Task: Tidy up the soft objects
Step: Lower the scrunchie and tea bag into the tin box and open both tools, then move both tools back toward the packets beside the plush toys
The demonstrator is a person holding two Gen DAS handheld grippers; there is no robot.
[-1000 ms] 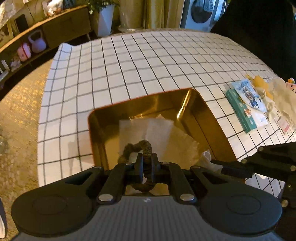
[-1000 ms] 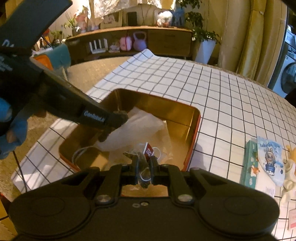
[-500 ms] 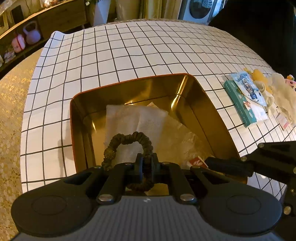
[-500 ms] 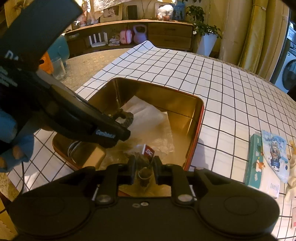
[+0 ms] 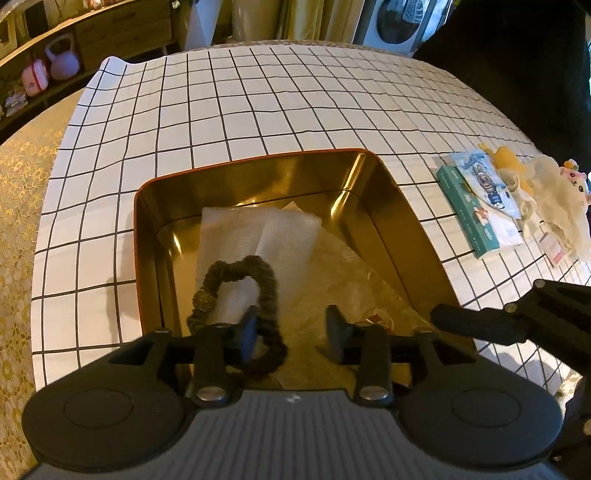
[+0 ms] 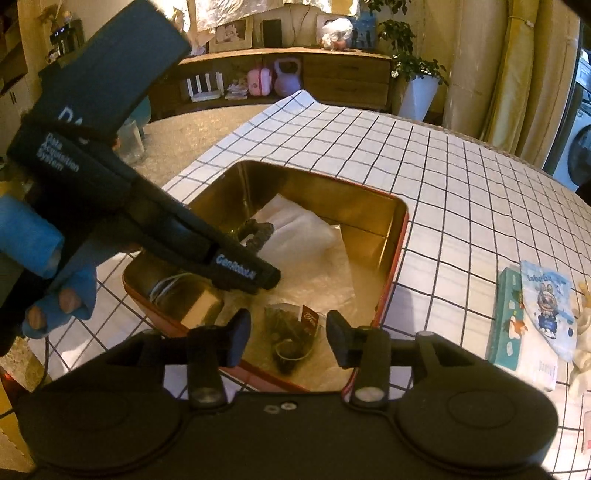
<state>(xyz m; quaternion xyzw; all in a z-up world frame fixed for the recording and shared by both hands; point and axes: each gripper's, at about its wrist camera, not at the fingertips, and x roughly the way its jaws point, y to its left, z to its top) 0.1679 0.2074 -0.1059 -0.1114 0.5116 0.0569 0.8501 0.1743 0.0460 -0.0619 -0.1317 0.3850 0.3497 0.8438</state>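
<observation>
Between spread left tongs [image 5: 291, 328]: scrunchie [image 5: 236, 306], in tin [image 5: 258, 162].

Probably a home living room: wooden sideboard [image 6: 288, 79], houseplant [image 6: 410, 62], curtains [image 6: 513, 66], washing machine [image 6: 580, 144]

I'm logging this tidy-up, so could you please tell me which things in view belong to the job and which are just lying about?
Part of the job:
- gold tin
- dark scrunchie, in the tin
- tea bag pouch, in the tin
- plush toy, on the cloth
- tissue pack, on the cloth
- both claws, open over the tin

Lying about:
- kettlebell
- potted plant
- washing machine
</observation>
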